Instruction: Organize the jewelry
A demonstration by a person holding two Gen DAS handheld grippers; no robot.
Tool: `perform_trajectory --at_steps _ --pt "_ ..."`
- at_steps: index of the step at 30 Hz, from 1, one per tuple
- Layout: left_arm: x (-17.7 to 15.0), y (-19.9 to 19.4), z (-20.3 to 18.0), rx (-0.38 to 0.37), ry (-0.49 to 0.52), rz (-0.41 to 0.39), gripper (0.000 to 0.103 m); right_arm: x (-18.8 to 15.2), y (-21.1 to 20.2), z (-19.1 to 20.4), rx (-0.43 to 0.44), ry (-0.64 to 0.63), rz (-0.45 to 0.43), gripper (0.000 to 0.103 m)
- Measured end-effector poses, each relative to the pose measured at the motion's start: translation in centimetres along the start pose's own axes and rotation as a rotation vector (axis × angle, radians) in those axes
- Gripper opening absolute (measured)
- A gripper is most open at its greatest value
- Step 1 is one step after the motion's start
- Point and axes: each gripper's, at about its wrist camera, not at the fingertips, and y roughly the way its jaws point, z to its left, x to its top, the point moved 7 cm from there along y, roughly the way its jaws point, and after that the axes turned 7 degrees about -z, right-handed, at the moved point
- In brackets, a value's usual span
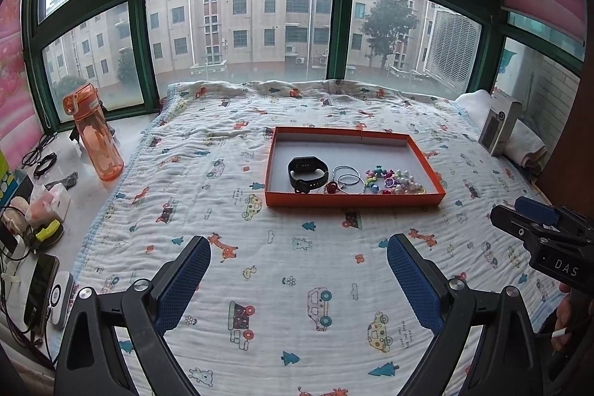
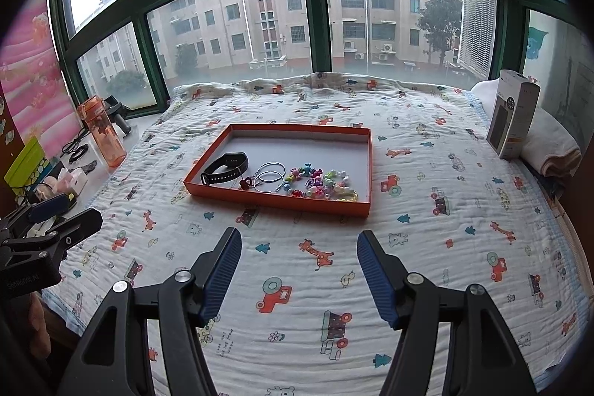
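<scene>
Orange cardboard tray point(image 2: 365, 169) holds jewelry | left gripper point(image 1: 299, 257), right gripper point(image 2: 299, 253): jaws apart, empty | I'd approach black watch band point(image 2: 226, 166) low, pinch strap edge.

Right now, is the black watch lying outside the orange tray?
No, the watch lies inside the tray, at its left end beside the silver hoops.
</scene>
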Motion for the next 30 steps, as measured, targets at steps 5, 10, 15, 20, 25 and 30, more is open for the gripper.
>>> perform_trajectory --at_steps 5,10,15,20,25,30 --pt "-0.20 0.14 -0.10 -0.004 0.001 0.005 0.103 -0.06 0.03 0.05 0.001 0.001 0.001 0.071" --pt "-0.30 0.24 -0.16 -0.004 0.003 0.006 0.103 -0.04 0.02 0.03 0.004 0.002 -0.001 0.071" --pt "-0.50 0.31 -0.17 -0.004 0.004 0.011 0.103 -0.08 0.07 0.08 0.005 0.000 0.002 0.071" --pt "-0.67 0.36 -0.15 -0.003 0.008 0.015 0.103 -0.08 0.10 0.13 0.006 0.001 0.002 0.071" --pt "-0.64 0.32 -0.15 -0.002 0.007 0.015 0.103 -0.08 0.10 0.15 0.008 0.002 0.002 0.071" --pt "-0.61 0.33 -0.16 -0.003 0.008 0.015 0.103 -0.08 0.10 0.27 0.008 0.002 0.002 0.071"
